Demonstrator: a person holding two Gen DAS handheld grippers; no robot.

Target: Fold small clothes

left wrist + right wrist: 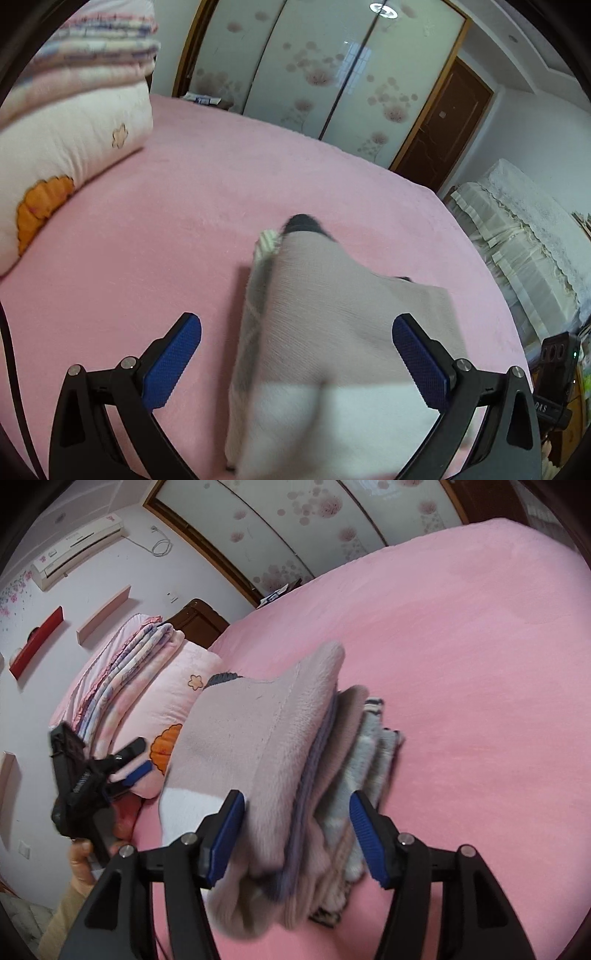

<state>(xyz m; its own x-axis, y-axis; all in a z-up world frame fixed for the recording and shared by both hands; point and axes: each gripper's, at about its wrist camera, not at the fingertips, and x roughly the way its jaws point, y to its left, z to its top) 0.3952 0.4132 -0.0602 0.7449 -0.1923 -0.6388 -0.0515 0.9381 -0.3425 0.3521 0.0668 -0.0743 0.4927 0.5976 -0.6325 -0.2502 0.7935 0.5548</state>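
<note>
On the pink bed [184,206] the right tongs [297,834] stand apart around folded clothes [258,746]; at 9 o'clock, left tongs [295,354] apart

My left gripper [297,354] and right gripper [297,834] are showing black angular frames, silver screws at the pivots and blue textured pads on the fingers [173,363]. My hand [83,864] is showing bare skin and a beige sleeve [61,919].
</note>
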